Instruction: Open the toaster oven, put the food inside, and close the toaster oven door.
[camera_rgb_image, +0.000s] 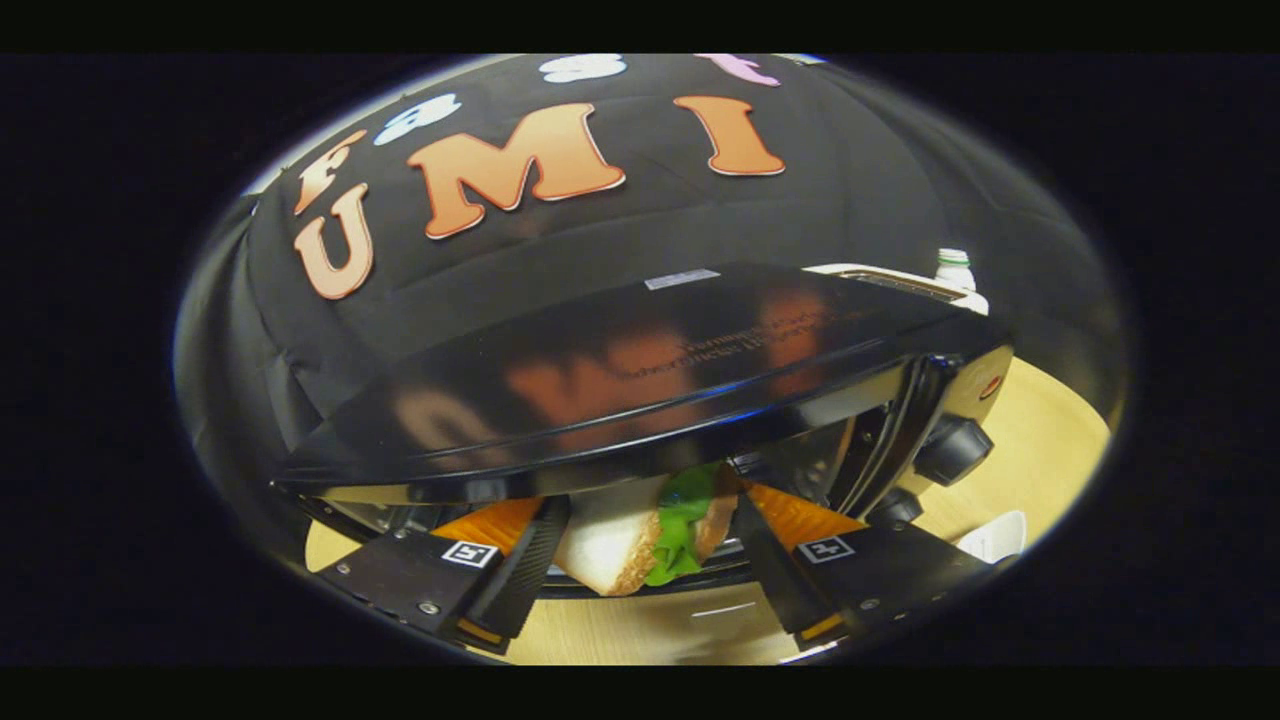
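Between the two black fingers of the claw (640, 560) sits a sandwich (640, 540), clamped from both sides: the left finger presses the white bread slice with its browned crust, and the right finger presses the other slice. A green lettuce leaf (685, 525) sticks out of the middle of the sandwich and hangs down over its near edge. Each finger carries a small square black-and-white marker on its top face, and an orange part shows on each finger just ahead of the marker.

Directly ahead, very close, stands the toaster oven (650, 380), black and glossy, its flat top reflecting the booth wall behind it. The far end of the sandwich reaches under the front lip of the oven's top, at the mouth of its open chamber; how far inside it goes cannot be told. On the oven's right-hand panel are a red light, a large black knob (952, 450) and a smaller knob below it.

Under everything is a light wooden table (1050, 440). Beyond the oven's right rear corner stand a white appliance and a bottle with a white cap (953, 262). A white object (995, 535) lies on the table beside the right finger.
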